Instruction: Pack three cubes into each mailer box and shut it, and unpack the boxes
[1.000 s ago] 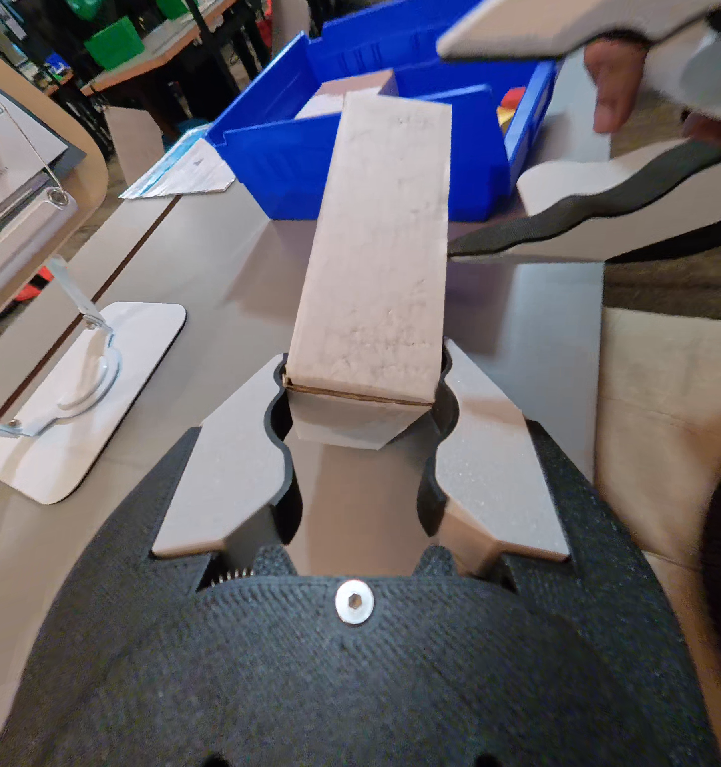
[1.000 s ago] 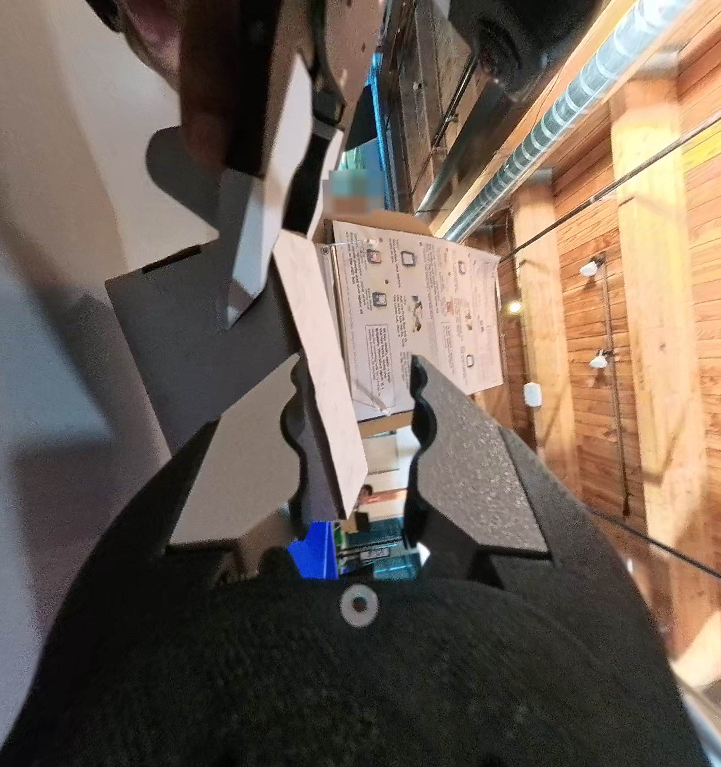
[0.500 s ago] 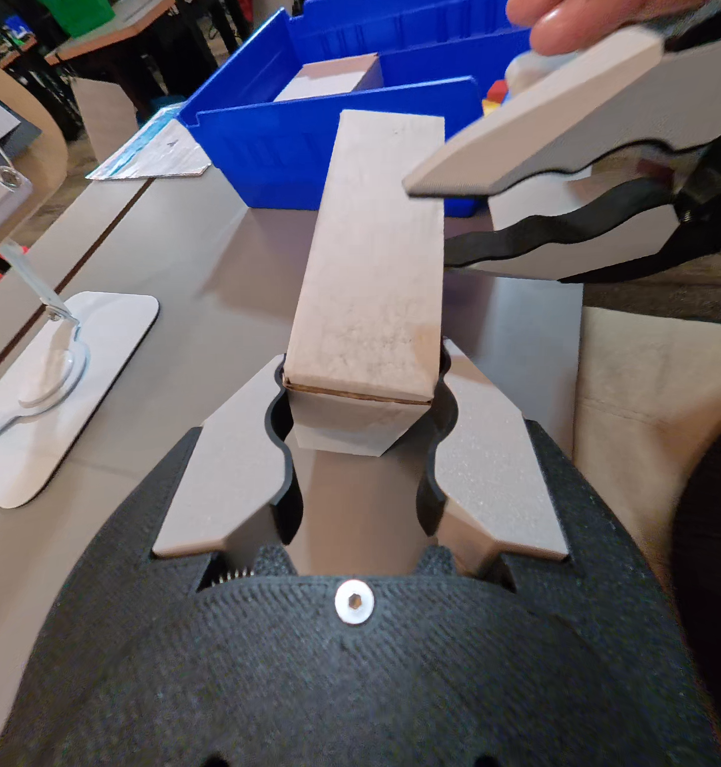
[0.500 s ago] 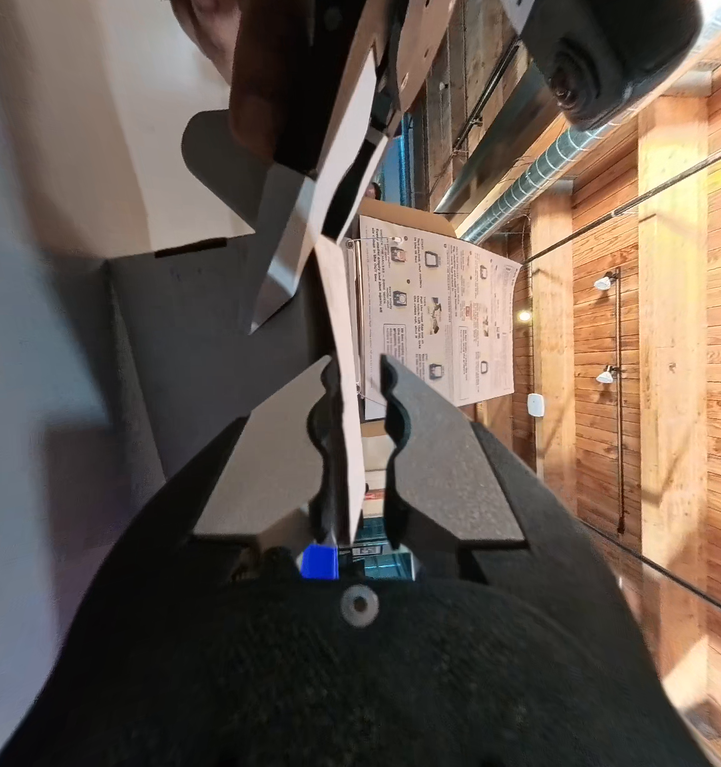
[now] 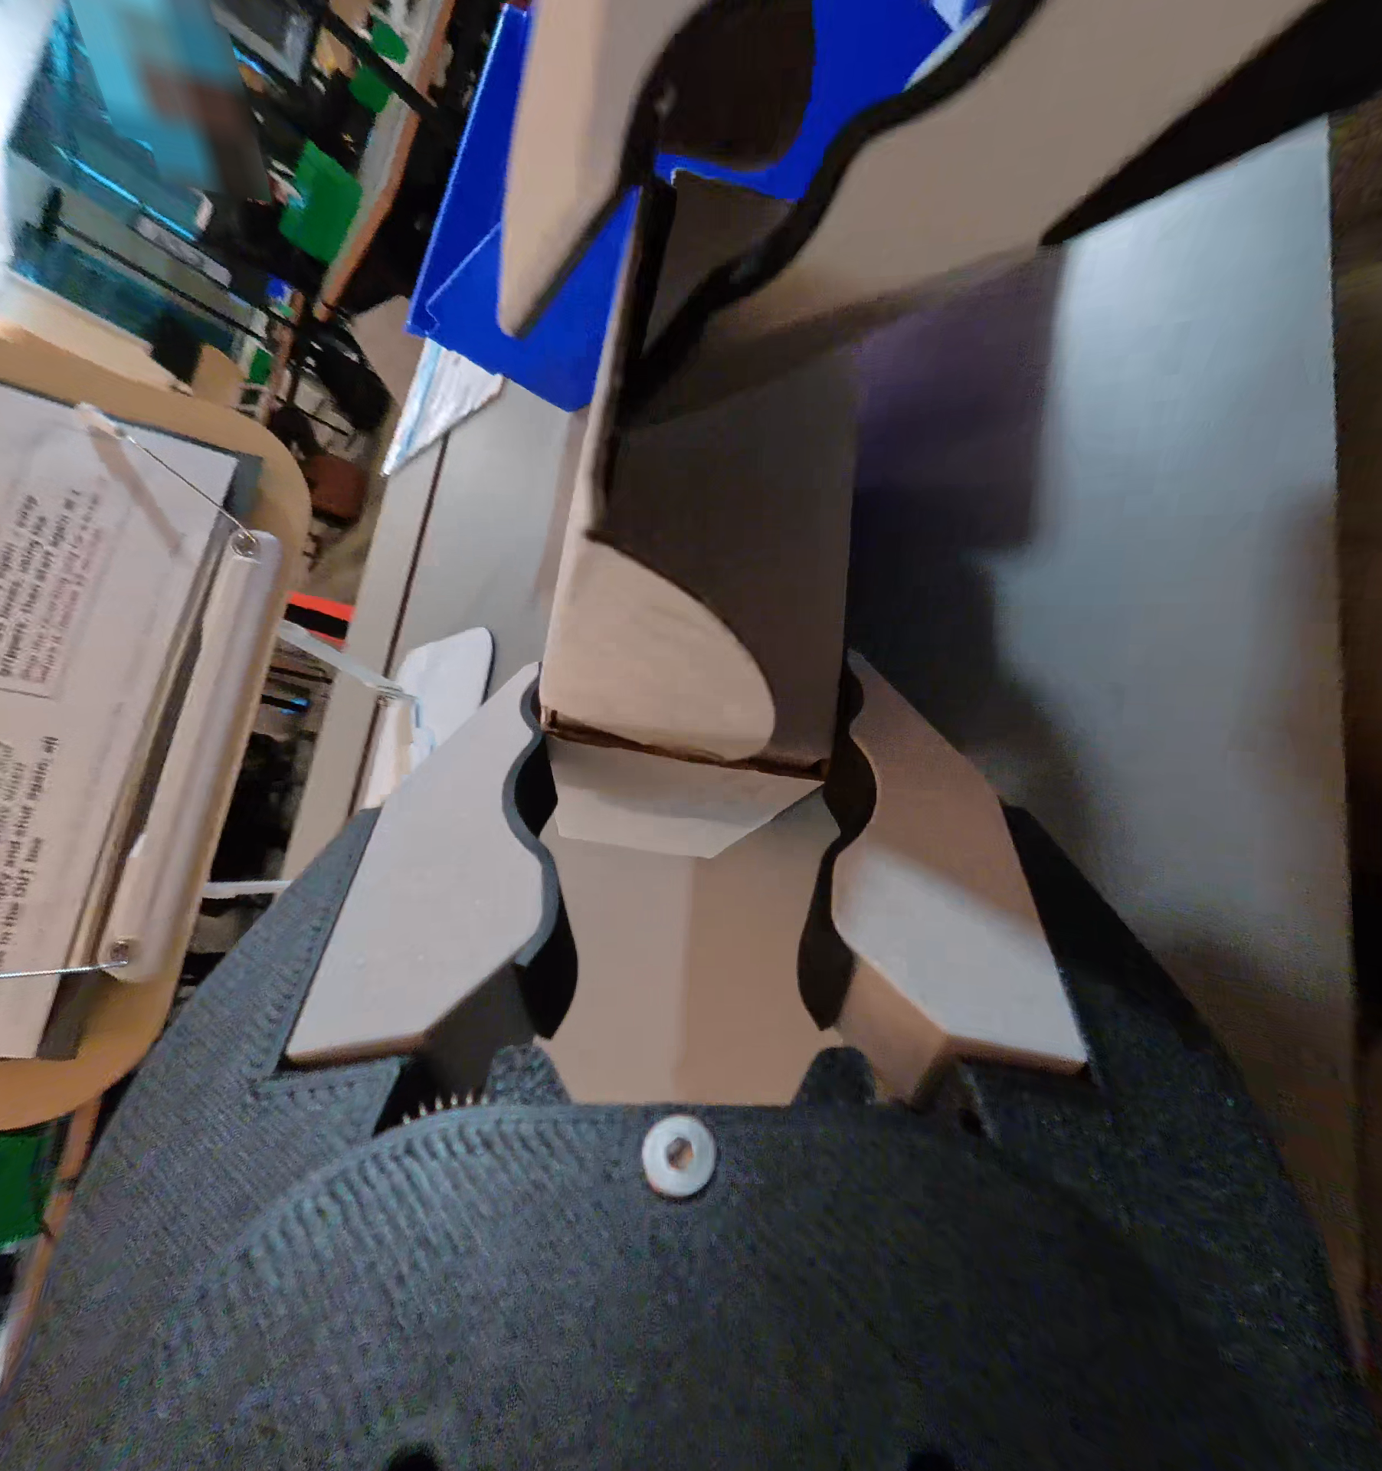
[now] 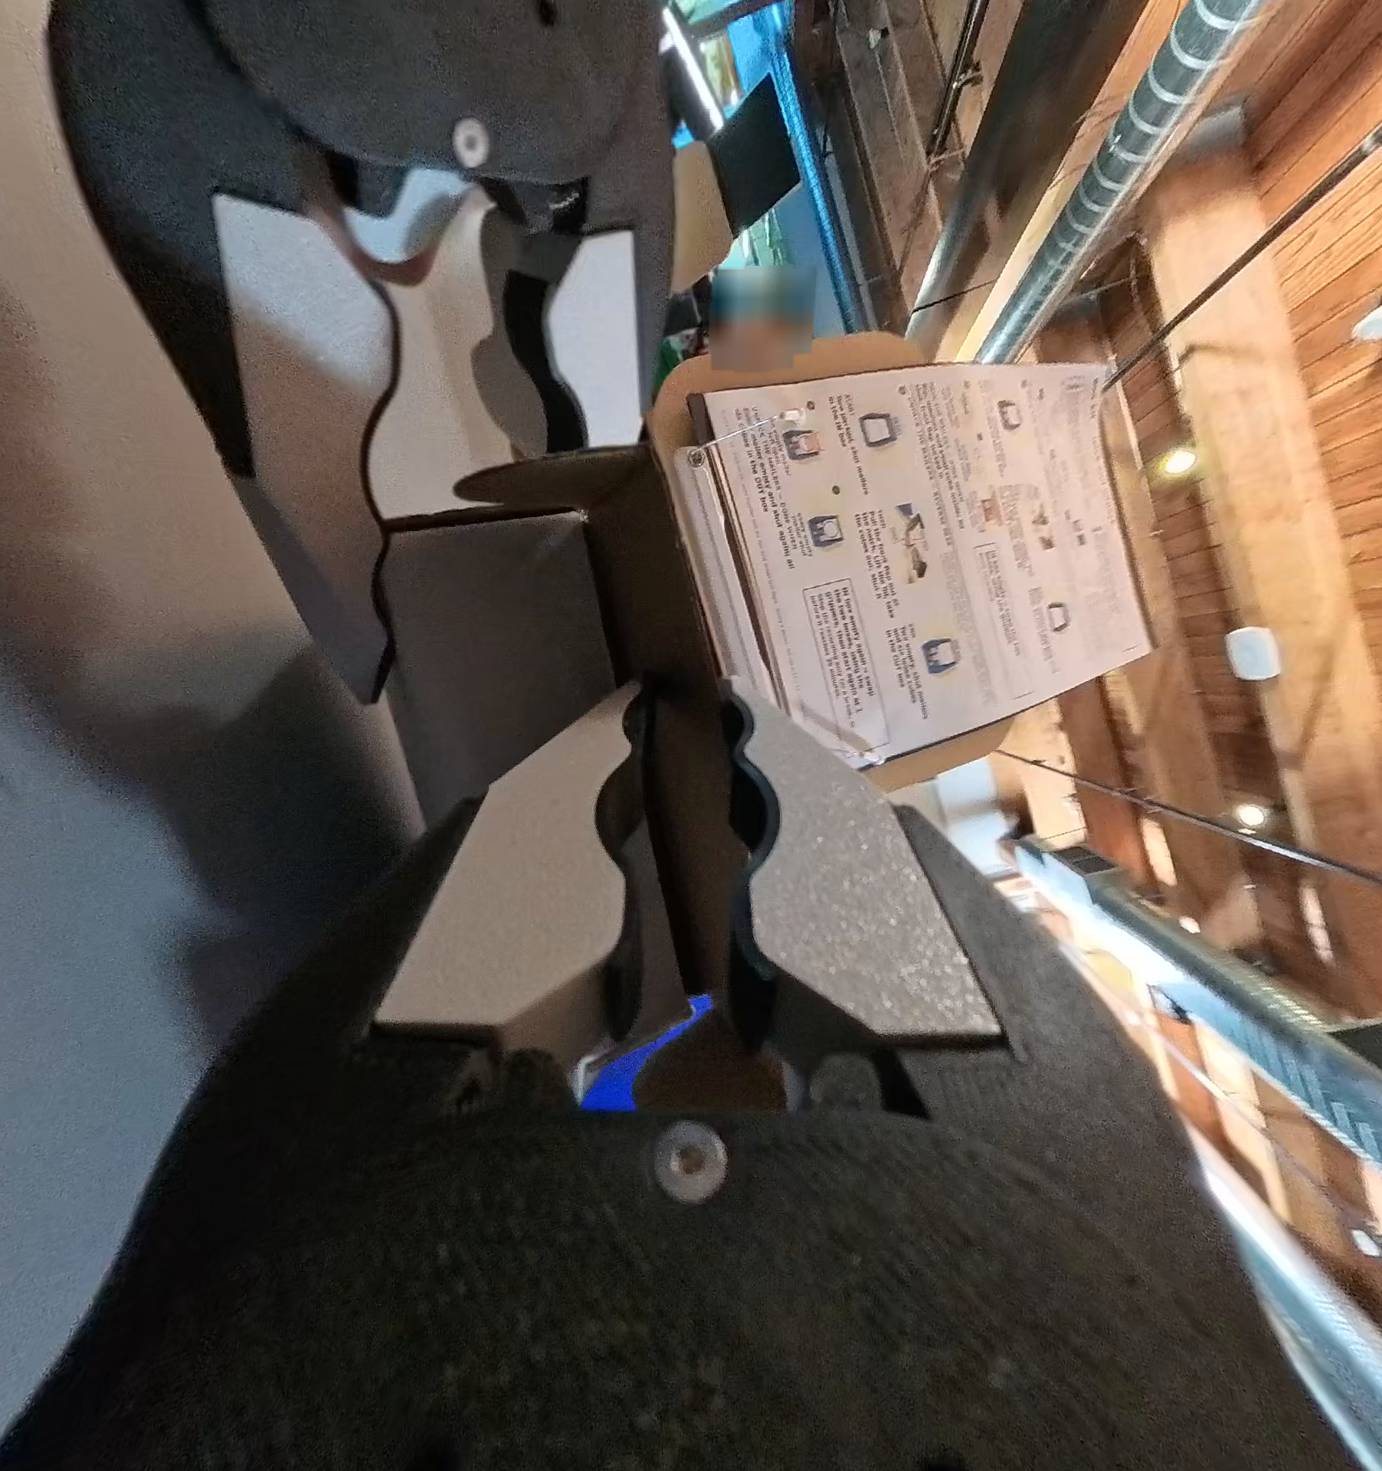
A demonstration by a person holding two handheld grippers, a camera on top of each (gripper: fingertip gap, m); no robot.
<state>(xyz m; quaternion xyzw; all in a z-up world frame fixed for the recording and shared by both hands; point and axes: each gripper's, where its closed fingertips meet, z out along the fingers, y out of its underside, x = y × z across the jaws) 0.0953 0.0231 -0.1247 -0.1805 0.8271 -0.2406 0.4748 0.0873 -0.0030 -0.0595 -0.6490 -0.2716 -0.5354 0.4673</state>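
L gripper (image 5: 688, 764) clamps box (image 5: 720, 557) end to steady it; R gripper (image 6: 684, 796) pinches lid (image 6: 672, 860), prob. to open.

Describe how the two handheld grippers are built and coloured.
Both match. The left gripper has a rounded, rough-textured black body with a silver hex screw at its centre and small gear teeth showing beside it. Its jaws are flat pale beige plates with wavy black inner edges. The right gripper looks the same, its plates partly shadowed. No cables or sleeves show.

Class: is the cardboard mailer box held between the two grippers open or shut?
Open: the mailer box lid is pulled away, pinched by the right gripper; a dark gap shows.
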